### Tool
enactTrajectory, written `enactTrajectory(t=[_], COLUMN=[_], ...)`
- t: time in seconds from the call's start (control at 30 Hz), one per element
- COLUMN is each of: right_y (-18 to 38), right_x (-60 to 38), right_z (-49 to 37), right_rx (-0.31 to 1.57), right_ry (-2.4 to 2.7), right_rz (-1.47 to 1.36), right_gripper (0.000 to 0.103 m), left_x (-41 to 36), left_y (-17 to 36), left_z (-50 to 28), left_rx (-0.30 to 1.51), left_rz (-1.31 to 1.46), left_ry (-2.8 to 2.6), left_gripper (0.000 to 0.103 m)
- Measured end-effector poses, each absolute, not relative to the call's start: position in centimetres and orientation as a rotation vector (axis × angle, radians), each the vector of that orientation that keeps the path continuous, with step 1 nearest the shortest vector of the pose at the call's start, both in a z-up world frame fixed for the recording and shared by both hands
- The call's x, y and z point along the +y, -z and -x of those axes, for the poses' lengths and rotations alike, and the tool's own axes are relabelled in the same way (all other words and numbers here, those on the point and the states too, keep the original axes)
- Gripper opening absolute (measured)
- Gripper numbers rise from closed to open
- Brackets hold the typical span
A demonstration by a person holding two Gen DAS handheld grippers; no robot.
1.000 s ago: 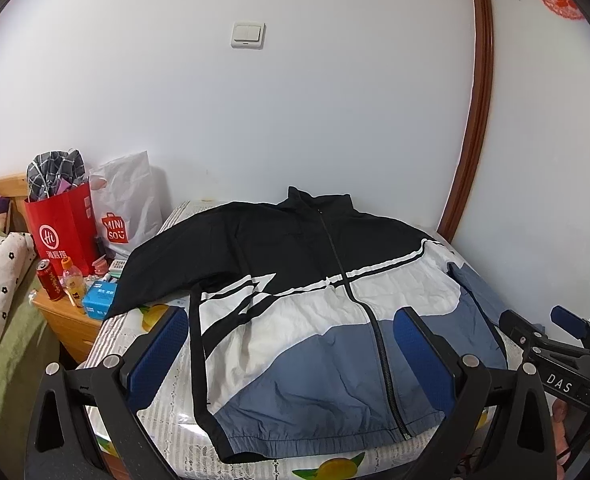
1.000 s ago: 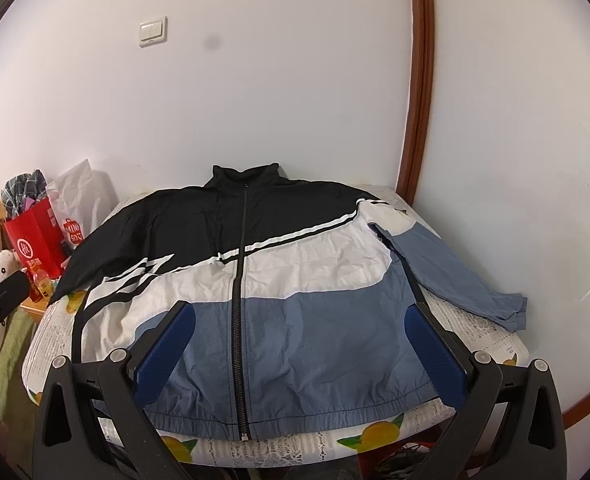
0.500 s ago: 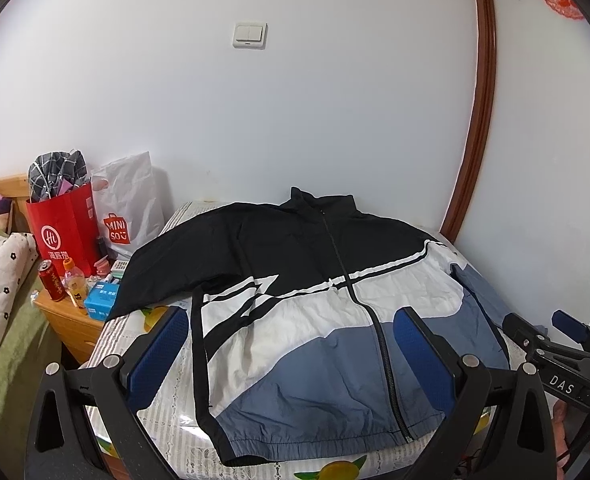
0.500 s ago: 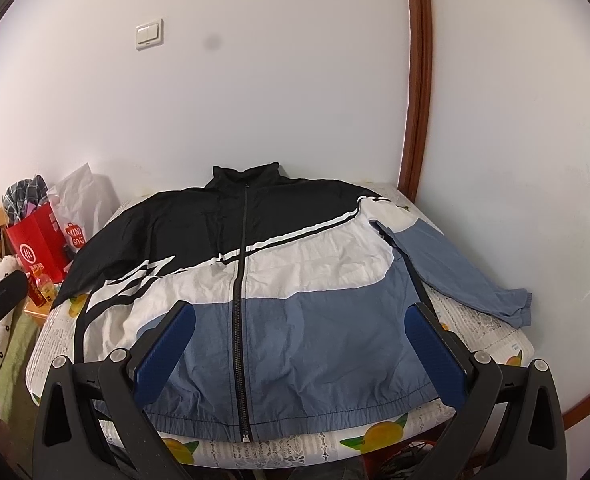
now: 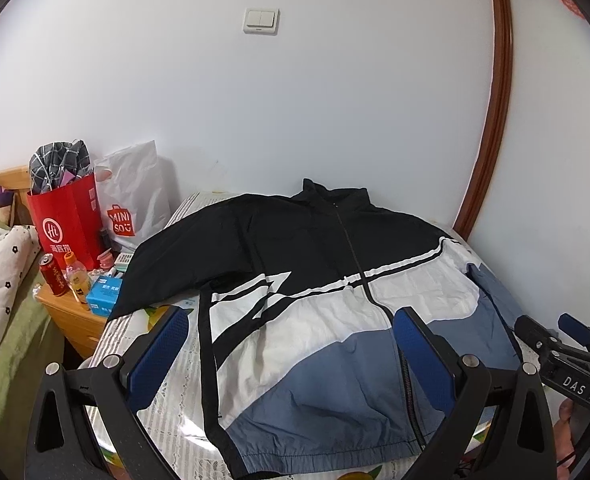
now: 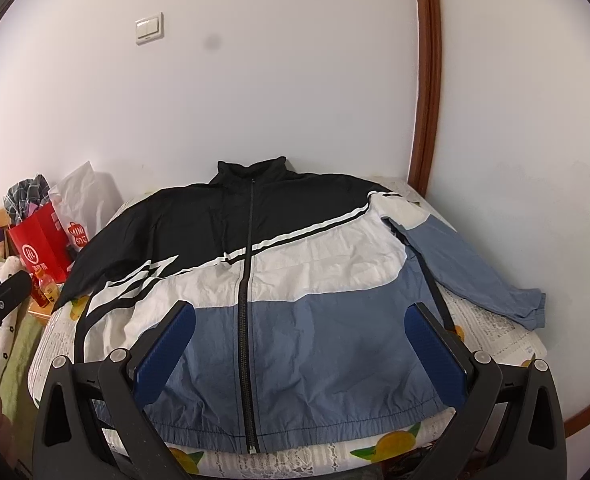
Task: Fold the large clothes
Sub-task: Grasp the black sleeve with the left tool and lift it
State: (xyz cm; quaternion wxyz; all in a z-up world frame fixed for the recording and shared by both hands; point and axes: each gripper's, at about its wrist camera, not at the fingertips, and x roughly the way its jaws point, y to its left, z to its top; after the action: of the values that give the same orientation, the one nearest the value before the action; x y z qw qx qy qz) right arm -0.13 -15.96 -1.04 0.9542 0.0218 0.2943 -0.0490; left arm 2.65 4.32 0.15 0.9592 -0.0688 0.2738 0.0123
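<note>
A zipped jacket, black at the shoulders, white in the middle and blue at the hem, lies flat and face up on the table. Its blue sleeve stretches out to the right; the black sleeve runs to the left edge. My left gripper hovers open above the hem on the jacket's left half, holding nothing. My right gripper hangs open over the blue hem panel, also empty. Part of the right gripper shows at the right edge of the left wrist view.
The table carries a white cloth with a fruit print and stands against a white wall. On the left a wooden nightstand holds a red bag, a white bag, a can, a bottle and a blue box. A brown door frame rises at the right.
Both grippers have crept slightly, so the jacket sits a little differently in each view. The jaws stay open and the jacket has not moved.
</note>
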Motion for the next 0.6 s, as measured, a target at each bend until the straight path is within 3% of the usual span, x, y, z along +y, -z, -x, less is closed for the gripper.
enactTrajectory(t=[0.4, 0.6], right_y=[3.1, 4.9], right_x=[-16.7, -16.8], right_z=[-3.6, -5.7], right_rx=[0.635, 0.666], right_ry=[0.125, 0.114], right_rz=[-0.052, -0.042], right_gripper=[0.102, 0.091], left_x=[5.8, 7.9], left_y=[2.4, 4.5], left_z=[-6.4, -8.5], left_rx=[0.625, 0.674], left_rz=[0.129, 0.134], left_ry=[-0.039, -0.072], left_gripper=[0.103, 0.103])
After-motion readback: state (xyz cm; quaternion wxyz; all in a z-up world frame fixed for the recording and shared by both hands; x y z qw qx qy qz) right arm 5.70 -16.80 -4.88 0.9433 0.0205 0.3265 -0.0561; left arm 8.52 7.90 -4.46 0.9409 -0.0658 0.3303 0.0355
